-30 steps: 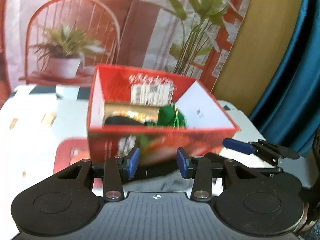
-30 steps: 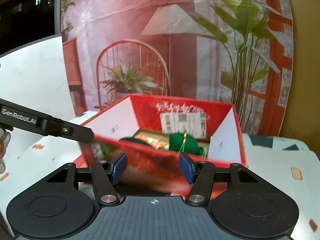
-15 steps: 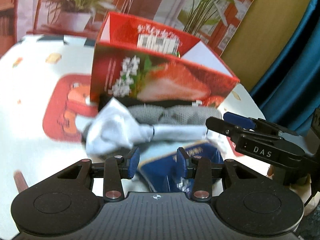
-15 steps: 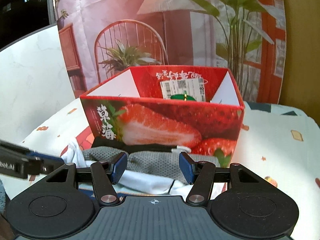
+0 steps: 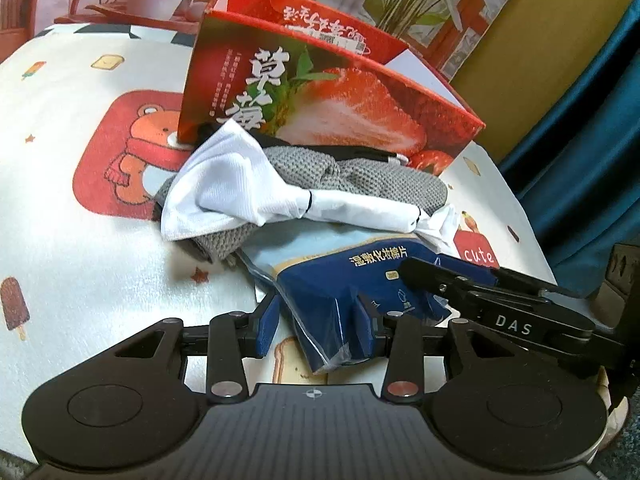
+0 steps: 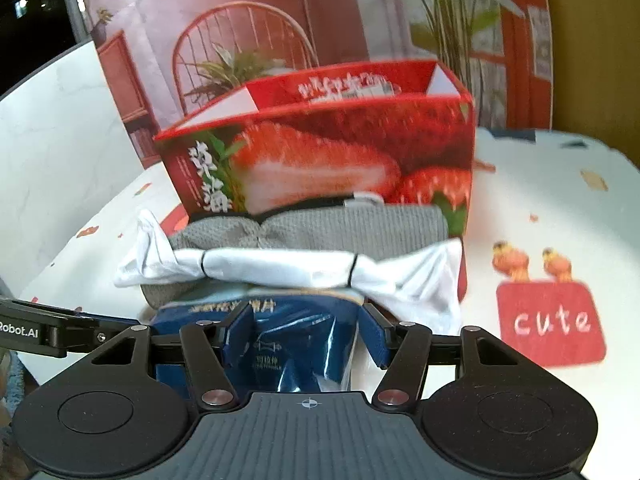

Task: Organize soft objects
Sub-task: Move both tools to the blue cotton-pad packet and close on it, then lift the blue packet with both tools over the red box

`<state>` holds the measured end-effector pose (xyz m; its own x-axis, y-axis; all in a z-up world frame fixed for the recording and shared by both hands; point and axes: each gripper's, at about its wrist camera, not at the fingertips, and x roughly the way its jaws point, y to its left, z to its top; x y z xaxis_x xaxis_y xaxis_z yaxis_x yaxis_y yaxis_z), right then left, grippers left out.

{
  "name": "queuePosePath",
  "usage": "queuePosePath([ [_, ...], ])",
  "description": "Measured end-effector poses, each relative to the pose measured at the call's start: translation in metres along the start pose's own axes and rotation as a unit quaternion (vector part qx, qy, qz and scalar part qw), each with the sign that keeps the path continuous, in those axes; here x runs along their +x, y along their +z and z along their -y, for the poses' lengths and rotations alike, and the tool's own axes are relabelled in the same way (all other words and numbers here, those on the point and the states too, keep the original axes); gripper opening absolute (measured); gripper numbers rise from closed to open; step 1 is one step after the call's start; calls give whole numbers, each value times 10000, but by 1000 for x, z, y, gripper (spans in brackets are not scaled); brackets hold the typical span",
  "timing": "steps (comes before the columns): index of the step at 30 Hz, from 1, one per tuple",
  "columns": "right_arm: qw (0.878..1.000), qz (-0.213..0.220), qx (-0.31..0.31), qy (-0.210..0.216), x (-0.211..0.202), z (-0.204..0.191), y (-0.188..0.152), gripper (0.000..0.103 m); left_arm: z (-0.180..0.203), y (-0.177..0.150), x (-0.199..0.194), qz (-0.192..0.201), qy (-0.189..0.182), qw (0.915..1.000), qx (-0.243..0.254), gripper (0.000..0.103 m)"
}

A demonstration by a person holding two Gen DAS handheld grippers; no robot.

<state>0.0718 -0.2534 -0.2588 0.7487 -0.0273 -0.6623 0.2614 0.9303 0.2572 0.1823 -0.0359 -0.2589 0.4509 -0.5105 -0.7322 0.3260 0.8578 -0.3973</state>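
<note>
On a cartoon-print table (image 5: pixel 100 240), my left gripper (image 5: pixel 318 330) stands with jaws spread around the near end of a blue plastic packet (image 5: pixel 344 288), pinching nothing yet. To its right, my right gripper (image 6: pixel 306 338) straddles the same packet (image 6: pixel 296 344), jaws also apart. The packet lies under a white cloth (image 5: pixel 248 192) and grey knit (image 5: pixel 360 176) before the strawberry box (image 5: pixel 320 92); the pick-up is beginning, I judge, and next calls for closing squarely on the slippery film.

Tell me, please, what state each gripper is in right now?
Left gripper: open, blue packet between its jaws.
Right gripper: open, astride the same packet.
</note>
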Motion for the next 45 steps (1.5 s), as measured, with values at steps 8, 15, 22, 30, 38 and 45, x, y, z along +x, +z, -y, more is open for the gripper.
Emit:
queuePosePath([
  [8,9995,-147,252,101,4,3,-6,56,-4,-6,-2,-11,-26,10000,-69,43],
  [15,9985,-236,412,255,7,8,-9,56,1,-8,9,-93,-92,9999,-14,44],
  [22,9981,-406,345,319,14,6,-10,57,-2,-11,14,-106,-127,9997,-179,44],
  [30,9978,-424,352,378,17,6,-11,57,-6,-10,18,-138,-189,9994,-243,46],
  [38,9974,-382,282,549,13,-1,-6,52,-4,-6,4,33,-166,9998,-107,46],
  [45,9965,-109,428,709,1,-6,4,51,11,10,-23,384,-160,9986,320,46],
])
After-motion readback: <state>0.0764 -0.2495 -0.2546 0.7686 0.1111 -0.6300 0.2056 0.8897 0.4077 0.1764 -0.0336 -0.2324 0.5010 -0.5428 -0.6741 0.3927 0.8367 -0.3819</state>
